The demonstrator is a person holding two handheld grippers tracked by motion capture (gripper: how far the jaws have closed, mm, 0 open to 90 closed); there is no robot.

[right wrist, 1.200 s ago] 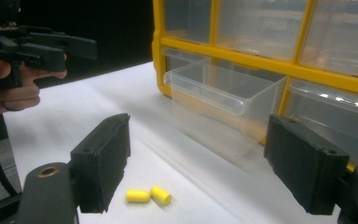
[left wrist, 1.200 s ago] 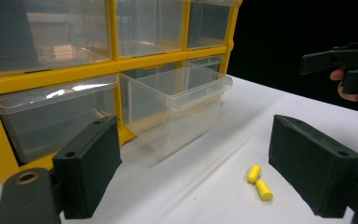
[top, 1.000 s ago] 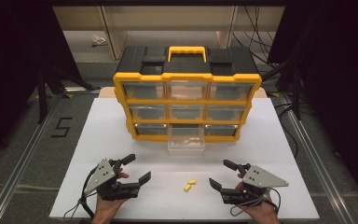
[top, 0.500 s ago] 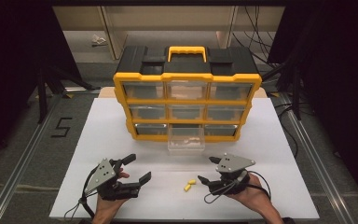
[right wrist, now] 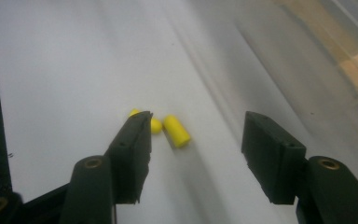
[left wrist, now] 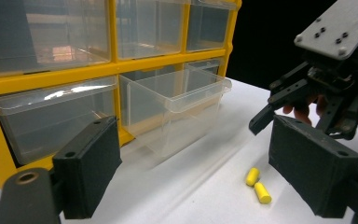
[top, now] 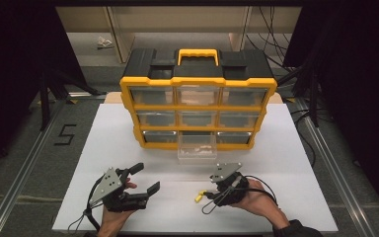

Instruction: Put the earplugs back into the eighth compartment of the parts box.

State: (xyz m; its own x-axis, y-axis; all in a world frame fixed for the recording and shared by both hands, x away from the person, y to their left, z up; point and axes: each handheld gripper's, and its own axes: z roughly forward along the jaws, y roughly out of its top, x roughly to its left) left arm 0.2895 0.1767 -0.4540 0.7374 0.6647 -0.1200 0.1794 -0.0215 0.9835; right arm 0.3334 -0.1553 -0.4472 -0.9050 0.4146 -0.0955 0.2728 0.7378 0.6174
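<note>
The right gripper [right wrist: 196, 135] has its jaws apart, having just been narrowing; one yellow earplug [right wrist: 176, 130] lies between them, untouched, the other earplug [right wrist: 154, 125] half behind the left-hand jaw; nothing is picked up yet. The pulled-out clear drawer [top: 196, 146] beyond the jaws waits; grasping, carrying and dropping in remain, I judge. The left gripper [top: 140, 177] rests with jaws spread, grasping nothing.

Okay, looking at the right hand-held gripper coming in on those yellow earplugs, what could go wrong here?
The right hand-held gripper, jaws just closing, has one pad partly over one of the two yellow earplugs; it may knock one away or pinch only one. They look round, so they could roll across the white table.
</note>
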